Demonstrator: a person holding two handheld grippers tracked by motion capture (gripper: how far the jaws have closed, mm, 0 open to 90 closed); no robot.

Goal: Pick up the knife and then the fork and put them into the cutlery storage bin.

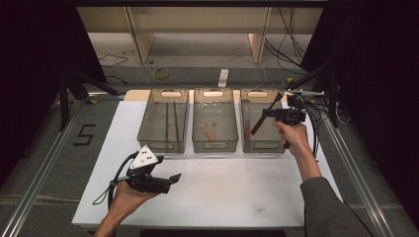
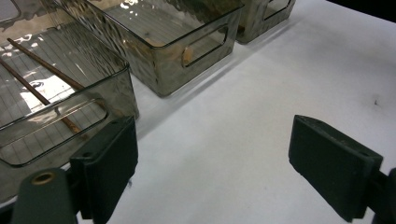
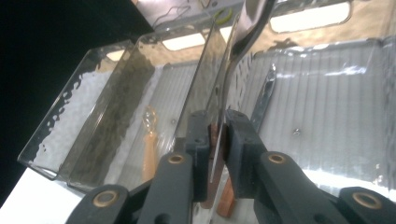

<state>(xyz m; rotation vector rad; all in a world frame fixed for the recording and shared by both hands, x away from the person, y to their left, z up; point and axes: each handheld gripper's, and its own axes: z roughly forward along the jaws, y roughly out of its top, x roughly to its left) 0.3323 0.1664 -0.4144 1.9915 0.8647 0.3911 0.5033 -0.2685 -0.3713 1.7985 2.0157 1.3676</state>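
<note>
Jaws wide apart and gripping nothing, your left claw sits nearest you, low over the bare white tabletop, well short of the middle bin. That looks like a waiting posture: you keep it clear of the bins so it cannot bump what the other hand is doing. From the left gripper view the pads frame only blank tabletop, with the left bin and its two thin brown sticks just beyond.

Farther out, to the right of the middle bin, your right claw is clamped tight on a piece of cutlery with a brown wooden handle and a metal shaft that rises up out of the grip. You pinch it at the handle end, which seems sensible: the wood gives the pads something flat to bite on, and the metal end stays free to lead into the bin. In the high view the utensil hangs tilted above the right bin, not resting in it.

Below it on that bin's floor lies another metal piece, so my guess is that you are sorting like with like. The middle bin itself holds a pale orange-handled item, kept apart from the metal ones.
</note>
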